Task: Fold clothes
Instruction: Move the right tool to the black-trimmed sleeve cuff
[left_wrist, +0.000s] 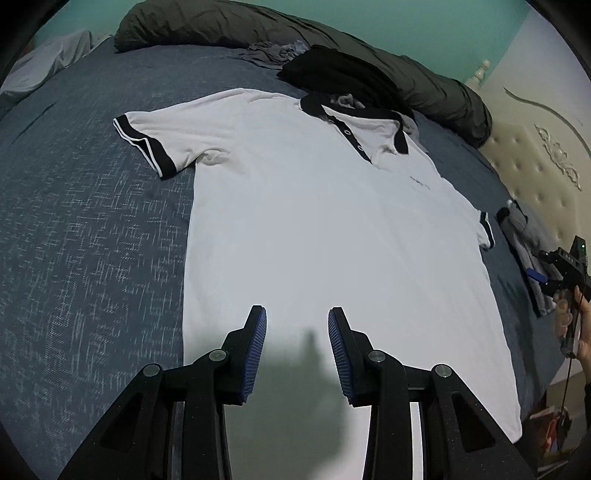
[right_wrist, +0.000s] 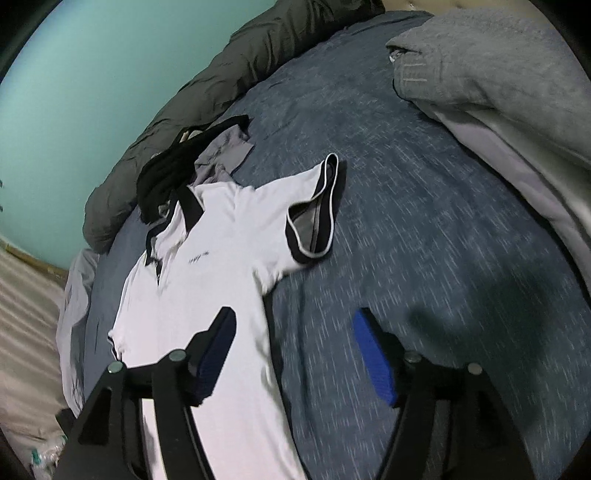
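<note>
A white polo shirt (left_wrist: 314, 221) with black collar and black sleeve cuffs lies spread flat, front up, on the blue bedspread (left_wrist: 74, 240). My left gripper (left_wrist: 297, 317) hovers open above the shirt's lower middle, nothing between its blue pads. In the right wrist view the same shirt (right_wrist: 207, 266) runs from the collar down to the bottom left. My right gripper (right_wrist: 293, 321) is open over the shirt's side edge below the near sleeve (right_wrist: 314, 218), left finger above the shirt, right finger above the bedspread. The right gripper also shows at the far right of the left wrist view, held by a hand (left_wrist: 569, 321).
A black garment (left_wrist: 332, 70) and a grey one (left_wrist: 273, 51) are piled beyond the collar. A dark olive duvet (left_wrist: 258, 26) runs along the far side by the teal wall. A grey blanket (right_wrist: 498, 66) lies at one end, folded grey clothes (left_wrist: 524, 240) near the cream headboard (left_wrist: 535, 158).
</note>
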